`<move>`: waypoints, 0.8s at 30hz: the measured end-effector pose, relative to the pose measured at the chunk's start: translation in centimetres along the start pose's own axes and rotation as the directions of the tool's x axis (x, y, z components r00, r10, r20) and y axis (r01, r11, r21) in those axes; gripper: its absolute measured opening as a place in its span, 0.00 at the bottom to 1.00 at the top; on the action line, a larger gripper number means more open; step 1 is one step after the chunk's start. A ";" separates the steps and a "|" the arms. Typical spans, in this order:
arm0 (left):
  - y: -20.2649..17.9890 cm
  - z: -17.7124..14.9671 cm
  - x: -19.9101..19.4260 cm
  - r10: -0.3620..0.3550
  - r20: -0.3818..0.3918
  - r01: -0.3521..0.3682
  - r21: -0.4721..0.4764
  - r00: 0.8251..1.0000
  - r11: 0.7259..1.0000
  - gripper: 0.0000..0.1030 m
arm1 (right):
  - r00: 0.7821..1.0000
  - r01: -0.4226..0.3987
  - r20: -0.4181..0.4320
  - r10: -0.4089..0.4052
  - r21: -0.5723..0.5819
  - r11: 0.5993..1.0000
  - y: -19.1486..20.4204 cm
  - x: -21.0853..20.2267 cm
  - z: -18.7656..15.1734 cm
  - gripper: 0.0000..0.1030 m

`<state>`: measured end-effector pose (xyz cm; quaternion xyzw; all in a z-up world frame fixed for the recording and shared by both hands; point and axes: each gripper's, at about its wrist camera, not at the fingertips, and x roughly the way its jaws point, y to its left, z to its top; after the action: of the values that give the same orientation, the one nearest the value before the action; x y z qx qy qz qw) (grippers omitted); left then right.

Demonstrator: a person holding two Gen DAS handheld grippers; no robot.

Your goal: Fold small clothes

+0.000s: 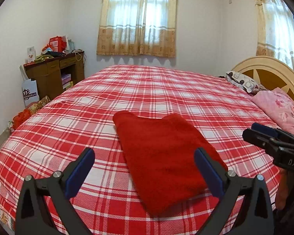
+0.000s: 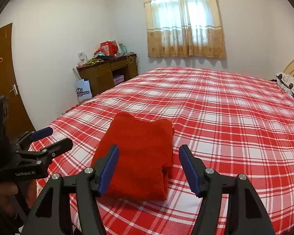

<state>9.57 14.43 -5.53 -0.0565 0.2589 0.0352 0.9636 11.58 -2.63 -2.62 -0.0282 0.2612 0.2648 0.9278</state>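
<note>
- Above the near end of the bed, the left gripper [image 1: 144, 167] hangs with its jaws spread wide and nothing between the pads; the right gripper [image 2: 149, 168] hangs likewise, jaws well apart and empty
- Below both lies the red garment [image 1: 162, 160], folded into a thick oblong flat on the checked bedspread [image 1: 166, 90], clear of either tool
- Its near short edge sits close to the foot edge of the bed; its far edge shows two soft humps with a dip between
- On the right wrist view, the folded layers show as a stacked edge on the garment's right side
- Open bedspread runs on all sides of the garment, widest toward the window
- At the head end, well apart, lie a pink quilt [image 1: 280, 109] and a patterned pillow [image 1: 243, 81] against the headboard [image 1: 264, 72]
- Off the bed's far left corner stands a cluttered wooden desk [image 1: 53, 74] with a paper bag [image 1: 30, 92] by it
- A brown door [image 2: 2, 74] stands at the left wall
</note>
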 end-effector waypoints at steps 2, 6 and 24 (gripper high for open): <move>0.0 0.0 0.0 0.001 0.002 -0.001 0.000 1.000 1.000 1.00 | 1.000 -0.007 -0.002 0.007 -0.001 1.000 0.1 0.0 0.0 0.63; 0.0 0.0 -0.1 0.002 0.002 -0.002 0.001 1.000 1.000 1.00 | 1.000 -0.007 -0.001 0.007 -0.002 1.000 0.2 -0.1 -0.1 0.63; -0.2 -0.2 0.0 0.001 -0.002 -0.001 0.006 1.000 1.000 1.00 | 1.000 -0.019 0.000 0.019 0.008 1.000 0.5 -0.6 -0.4 0.63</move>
<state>9.54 14.17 -5.66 -0.0533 0.2599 0.0346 0.9635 10.71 -2.61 -2.65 -0.0218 0.2627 0.2725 0.9253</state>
